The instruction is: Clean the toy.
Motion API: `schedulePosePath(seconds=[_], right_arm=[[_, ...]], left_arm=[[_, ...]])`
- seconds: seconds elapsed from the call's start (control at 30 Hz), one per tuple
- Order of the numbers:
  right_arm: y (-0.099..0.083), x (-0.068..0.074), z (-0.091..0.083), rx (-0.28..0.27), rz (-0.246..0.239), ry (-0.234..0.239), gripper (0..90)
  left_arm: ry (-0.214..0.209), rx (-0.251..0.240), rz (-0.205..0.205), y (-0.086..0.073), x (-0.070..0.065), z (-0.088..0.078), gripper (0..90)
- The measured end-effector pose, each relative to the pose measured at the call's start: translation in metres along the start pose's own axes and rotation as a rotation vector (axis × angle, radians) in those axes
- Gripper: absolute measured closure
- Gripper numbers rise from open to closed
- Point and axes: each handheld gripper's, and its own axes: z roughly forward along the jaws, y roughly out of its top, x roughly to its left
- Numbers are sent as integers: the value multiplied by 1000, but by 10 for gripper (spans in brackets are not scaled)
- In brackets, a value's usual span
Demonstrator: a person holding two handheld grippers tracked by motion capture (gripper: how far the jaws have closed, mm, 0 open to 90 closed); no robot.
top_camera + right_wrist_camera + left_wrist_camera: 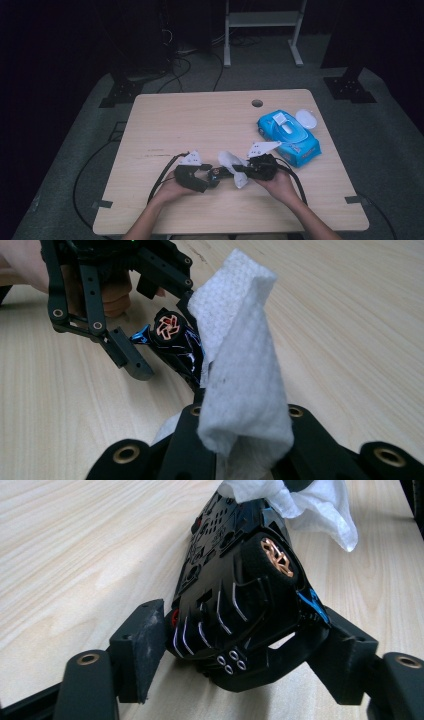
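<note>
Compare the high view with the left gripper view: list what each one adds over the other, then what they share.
High view: the blue wipe pack, lid open, on the right side of the table, the left hand and right hand, and a white stand on the floor behind. Left gripper view: the black ribbed underside of the toy car and its gold-spoked wheel, lying between the jaws of the left gripper. Shared: the toy car, the white wipe against it, and the wooden table.
</note>
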Motion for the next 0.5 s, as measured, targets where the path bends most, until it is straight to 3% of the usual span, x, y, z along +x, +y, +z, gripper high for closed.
schedulePosePath(seconds=[0.13, 0.5], right_arm=[[-2, 4, 0, 5, -14, 3, 836], [-11, 13, 3, 34, -28, 12, 834]], left_arm=[[-12, 7, -5, 0, -2, 1, 243], [28, 30, 22, -2, -2, 0, 216]])
